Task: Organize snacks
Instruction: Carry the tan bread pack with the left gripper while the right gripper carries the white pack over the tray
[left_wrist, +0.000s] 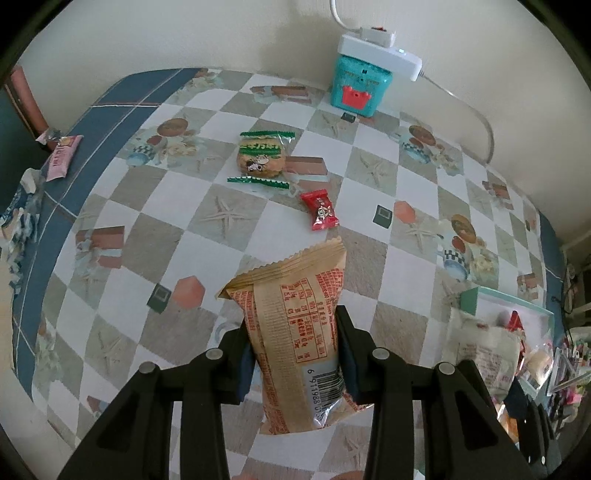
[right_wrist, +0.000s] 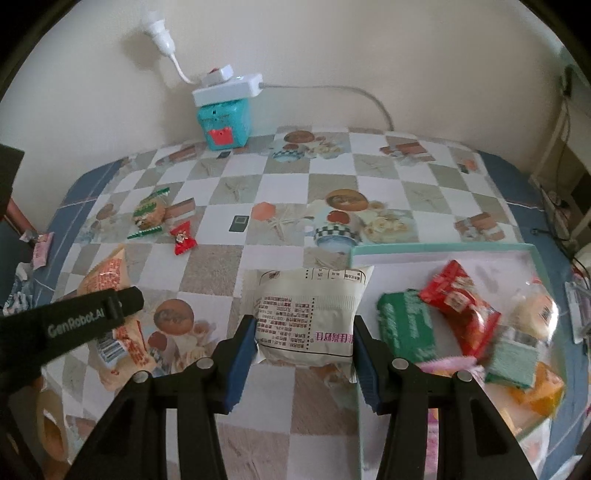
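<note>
Wrappers filled both grips. The left gripper (left_wrist: 295, 354) had its blue-padded jaws pinching a tan crinkly plastic snack packet with orange-red print (left_wrist: 295, 332), serrated top seal, nutrition table and a barcode starting "6 911988" readable on its back; it hung above the checkered glossy tablecloth with starfish and teacup prints (left_wrist: 166, 229). The right gripper (right_wrist: 304, 332) pinched a cream matte pillow-shaped packet with fine black text (right_wrist: 310, 317), magenta characters along its near edge, held just left of the mint-rimmed shallow box (right_wrist: 443, 249). Inside that box, at near right, lay a green foil packet (right_wrist: 406, 325), a red glossy packet (right_wrist: 458, 306), a clear-wrapped round bun (right_wrist: 535, 310) and an orange packet (right_wrist: 539, 387), partly blurred. Far left on the cloth sat a round biscuit in clear wrap with green zigzag ends (left_wrist: 262, 157) and, just right of it, a small red twisted candy wrapper (left_wrist: 320, 210). A pink packet (left_wrist: 62, 157) lay at the far-left blue border. Against the far wall stood a teal plastic cube with a red mouth-shaped front (left_wrist: 360, 86), a white power strip (left_wrist: 380, 55) on top. The strap on the left gripper read "GenRobot.AI" in the right wrist view.
</note>
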